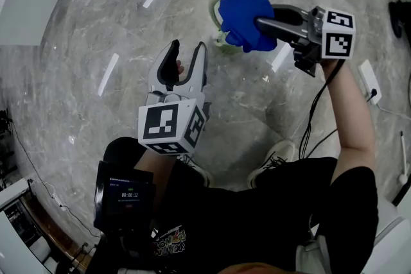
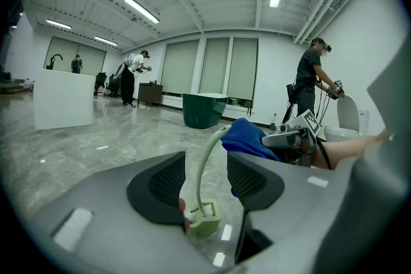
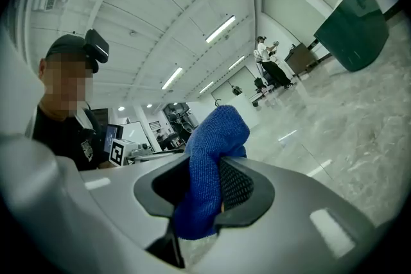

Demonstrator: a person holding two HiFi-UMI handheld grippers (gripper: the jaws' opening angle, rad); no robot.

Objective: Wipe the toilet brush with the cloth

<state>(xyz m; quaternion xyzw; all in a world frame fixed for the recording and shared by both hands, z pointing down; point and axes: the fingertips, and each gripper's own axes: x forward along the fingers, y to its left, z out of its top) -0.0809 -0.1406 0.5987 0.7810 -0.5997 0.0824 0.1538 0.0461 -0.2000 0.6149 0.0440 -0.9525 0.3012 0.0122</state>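
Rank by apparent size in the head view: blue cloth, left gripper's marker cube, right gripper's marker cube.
Largest: left gripper's marker cube and blue cloth, about alike, the cube nearer the camera, so unranked.
Smallest: right gripper's marker cube.

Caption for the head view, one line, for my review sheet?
Right gripper holds blue cloth over the toilet brush; open left gripper hovers nearby.

The head camera looked steeply down on the left gripper [image 1: 188, 49], the right gripper [image 1: 262, 30] and the floor [image 1: 83, 42]. Each gripper's camera sat close behind its own jaws, looking outward, roughly level. All three caught the blue cloth [image 1: 244, 9].
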